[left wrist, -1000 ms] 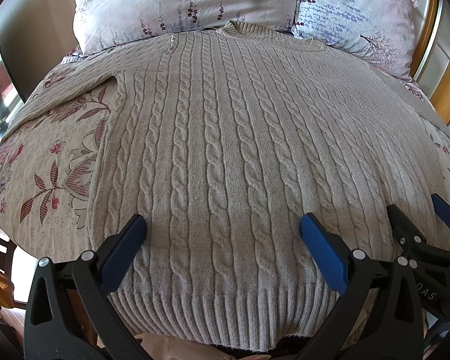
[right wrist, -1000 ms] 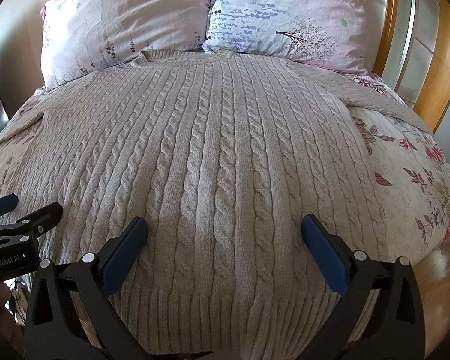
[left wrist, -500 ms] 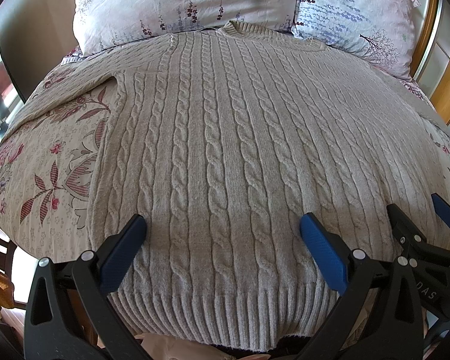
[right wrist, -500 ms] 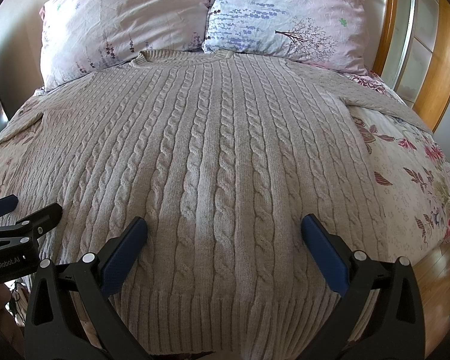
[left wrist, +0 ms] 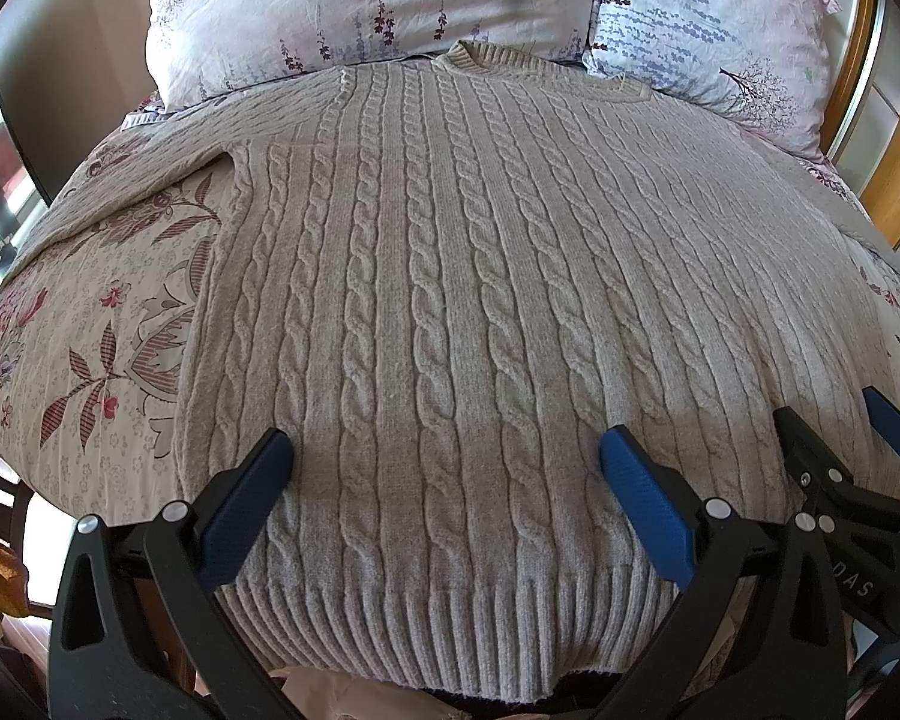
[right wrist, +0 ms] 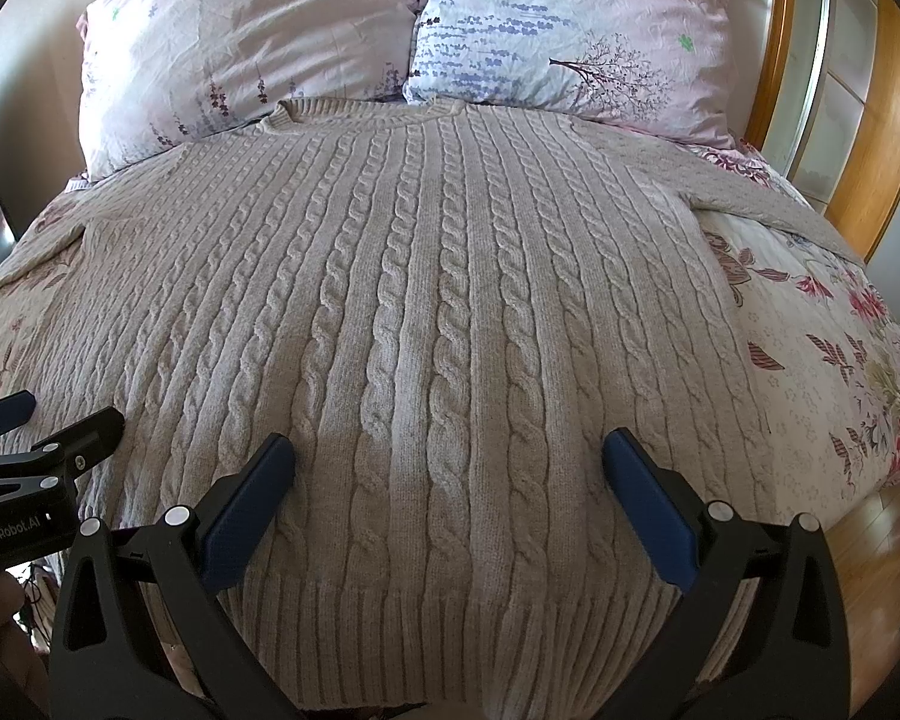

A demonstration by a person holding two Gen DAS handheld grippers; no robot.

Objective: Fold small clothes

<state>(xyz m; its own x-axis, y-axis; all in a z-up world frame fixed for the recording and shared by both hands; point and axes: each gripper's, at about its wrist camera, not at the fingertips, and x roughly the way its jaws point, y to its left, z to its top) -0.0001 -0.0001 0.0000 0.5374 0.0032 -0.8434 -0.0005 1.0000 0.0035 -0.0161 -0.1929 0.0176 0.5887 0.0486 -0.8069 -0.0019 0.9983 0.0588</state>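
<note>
A beige cable-knit sweater (left wrist: 450, 276) lies flat on the bed, collar toward the pillows, ribbed hem nearest me; it also fills the right wrist view (right wrist: 438, 312). One sleeve spreads out to the left (left wrist: 150, 162), the other to the right (right wrist: 768, 210). My left gripper (left wrist: 444, 462) is open and empty, hovering above the hem on the sweater's left half. My right gripper (right wrist: 450, 462) is open and empty above the hem on its right half. Each gripper shows at the edge of the other's view.
Two floral pillows (right wrist: 258, 60) (right wrist: 570, 36) lean at the head of the bed. The flowered bedspread (left wrist: 90, 324) shows on both sides of the sweater (right wrist: 822, 372). A wooden headboard and frame (right wrist: 870, 120) stand at the right. Wooden floor (right wrist: 870, 546) lies at the lower right.
</note>
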